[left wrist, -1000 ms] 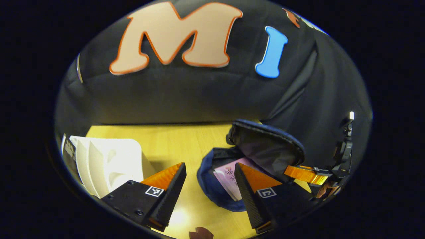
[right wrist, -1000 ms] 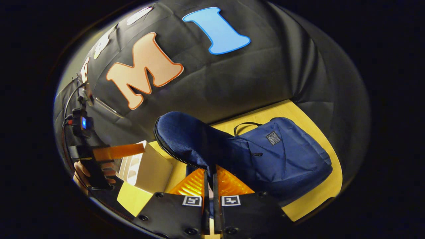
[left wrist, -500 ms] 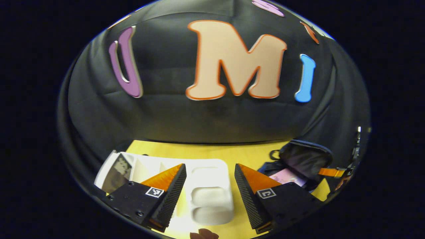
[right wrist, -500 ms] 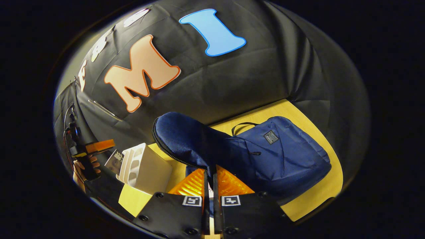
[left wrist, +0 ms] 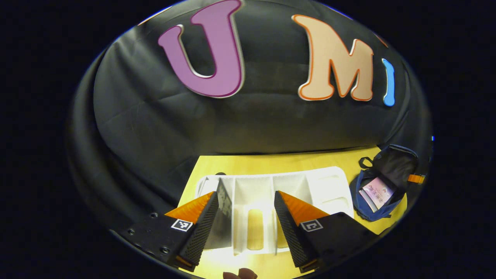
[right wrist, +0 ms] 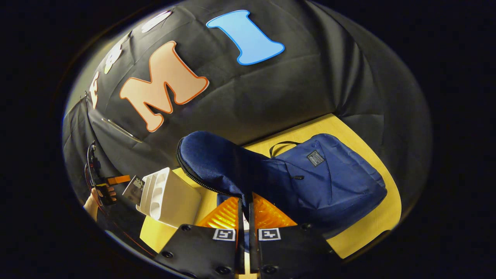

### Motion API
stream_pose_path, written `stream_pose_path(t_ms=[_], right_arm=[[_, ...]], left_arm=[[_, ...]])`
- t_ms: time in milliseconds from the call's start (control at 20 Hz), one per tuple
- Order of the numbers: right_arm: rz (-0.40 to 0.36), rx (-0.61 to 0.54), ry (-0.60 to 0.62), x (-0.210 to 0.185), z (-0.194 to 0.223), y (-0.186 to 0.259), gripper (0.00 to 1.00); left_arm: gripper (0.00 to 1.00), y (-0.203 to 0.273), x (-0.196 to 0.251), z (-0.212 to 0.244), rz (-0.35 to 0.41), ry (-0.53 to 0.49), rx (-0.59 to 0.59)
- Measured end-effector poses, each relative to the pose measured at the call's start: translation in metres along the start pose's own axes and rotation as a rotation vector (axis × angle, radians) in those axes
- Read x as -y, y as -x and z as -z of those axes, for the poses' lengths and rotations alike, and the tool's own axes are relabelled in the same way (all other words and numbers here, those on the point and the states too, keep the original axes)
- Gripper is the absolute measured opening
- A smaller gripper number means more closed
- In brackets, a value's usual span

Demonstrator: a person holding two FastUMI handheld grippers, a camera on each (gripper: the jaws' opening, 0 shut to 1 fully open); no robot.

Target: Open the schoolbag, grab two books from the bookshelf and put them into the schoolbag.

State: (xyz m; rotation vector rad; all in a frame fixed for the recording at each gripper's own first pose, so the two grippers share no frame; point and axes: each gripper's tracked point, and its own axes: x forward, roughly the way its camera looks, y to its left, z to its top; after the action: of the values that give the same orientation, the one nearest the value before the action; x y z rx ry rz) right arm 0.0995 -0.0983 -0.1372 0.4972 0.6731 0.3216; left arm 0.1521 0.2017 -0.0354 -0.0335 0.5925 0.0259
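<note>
Yellow counter (right wrist: pixel 364 228) holds the blue schoolbag (right wrist: pixel 329 182), open with a pink book (left wrist: pixel 378 190) inside. Beside it, the white bookshelf (left wrist: pixel 271 186) keeps one book (left wrist: pixel 223 215). Left gripper (left wrist: pixel 244 217) jaws are wide apart; right gripper (right wrist: pixel 244 217) jaws pinch the bag's flap (right wrist: pixel 211 159).

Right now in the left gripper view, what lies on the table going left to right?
Dark book standing in the bookshelf's left slot → white bookshelf → open blue schoolbag with a pink book inside.
</note>
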Motion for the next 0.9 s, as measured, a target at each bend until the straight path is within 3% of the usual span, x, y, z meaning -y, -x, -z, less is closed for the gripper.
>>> stream_pose_path(t_ms=[200, 400, 750, 900], right_arm=[[0.002, -0.003, 0.01, -0.001, -0.001, 0.0, 0.08], [0.003, -0.006, 0.01, -0.001, -0.001, -0.001, 0.08], [0.004, -0.011, 0.012, -0.001, -0.001, -0.003, 0.08], [0.004, -0.016, 0.015, 0.0, 0.001, -0.002, 0.08]], left_arm=[[0.84, -0.015, -0.04, 0.018, -0.047, -0.013, -0.072], [0.83, -0.029, -0.045, 0.044, -0.003, -0.015, -0.207], [0.76, -0.038, -0.058, 0.079, 0.01, -0.056, -0.389], [0.63, -0.04, -0.057, 0.089, 0.034, -0.053, -0.441]])
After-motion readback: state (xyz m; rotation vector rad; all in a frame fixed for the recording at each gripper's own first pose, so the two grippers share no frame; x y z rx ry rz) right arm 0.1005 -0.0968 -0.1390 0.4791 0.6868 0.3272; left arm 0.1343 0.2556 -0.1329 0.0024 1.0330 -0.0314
